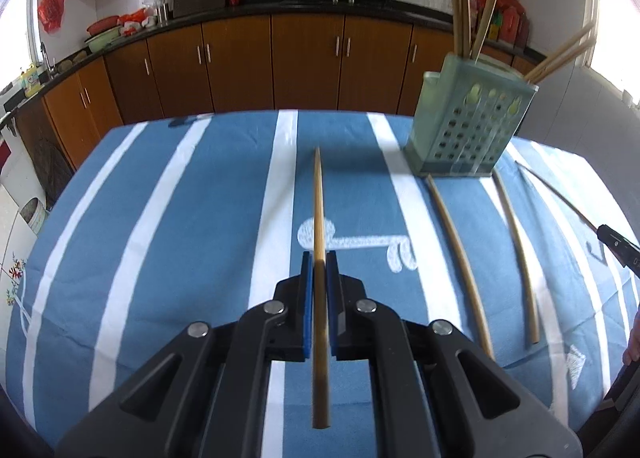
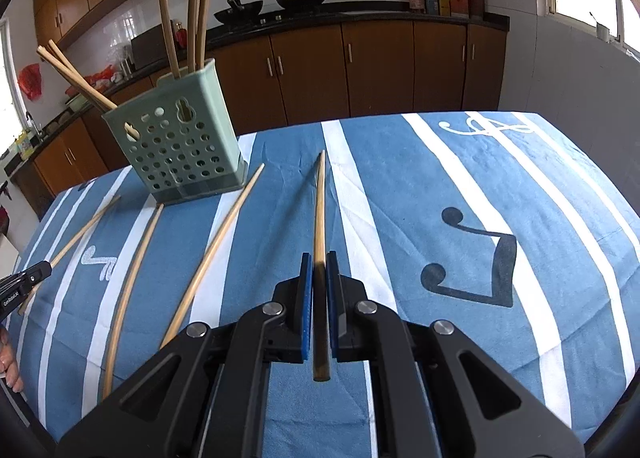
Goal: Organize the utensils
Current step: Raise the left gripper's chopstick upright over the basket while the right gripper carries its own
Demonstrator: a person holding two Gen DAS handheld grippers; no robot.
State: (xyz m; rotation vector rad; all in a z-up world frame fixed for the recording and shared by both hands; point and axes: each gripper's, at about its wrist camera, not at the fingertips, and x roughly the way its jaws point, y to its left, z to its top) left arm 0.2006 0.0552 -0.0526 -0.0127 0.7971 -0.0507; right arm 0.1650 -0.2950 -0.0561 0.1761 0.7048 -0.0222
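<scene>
Left gripper (image 1: 319, 258) first: through its own camera we see its blue pads clamped on a chopstick (image 1: 319, 218), which runs straight ahead along the fingers, thin tip forward and thick end toward us. It hangs clear of the striped tablecloth (image 1: 180, 218). The green perforated holder (image 1: 468, 130) stands ahead and to the right, several chopsticks already upright or leaning in it. Two loose chopsticks (image 1: 460, 258) lie on the cloth between us and the holder, lengthwise toward it. At the far right edge the other gripper's tip shows with its own stick.

Through the right wrist camera, the right gripper (image 2: 319, 258) is likewise closed on a second chopstick (image 2: 319, 218), again aligned with the fingers and pointing forward above the cloth. Here the holder (image 2: 180, 146) sits ahead and to the left, with loose sticks (image 2: 208, 258) lying beside its base.

We judge that the holder lies between the two hands, neither clearly closer. Each stick points forward and somewhat down, so the coming move needs each tip swung inward toward the holder's open top and tilted steeper before lowering in.
</scene>
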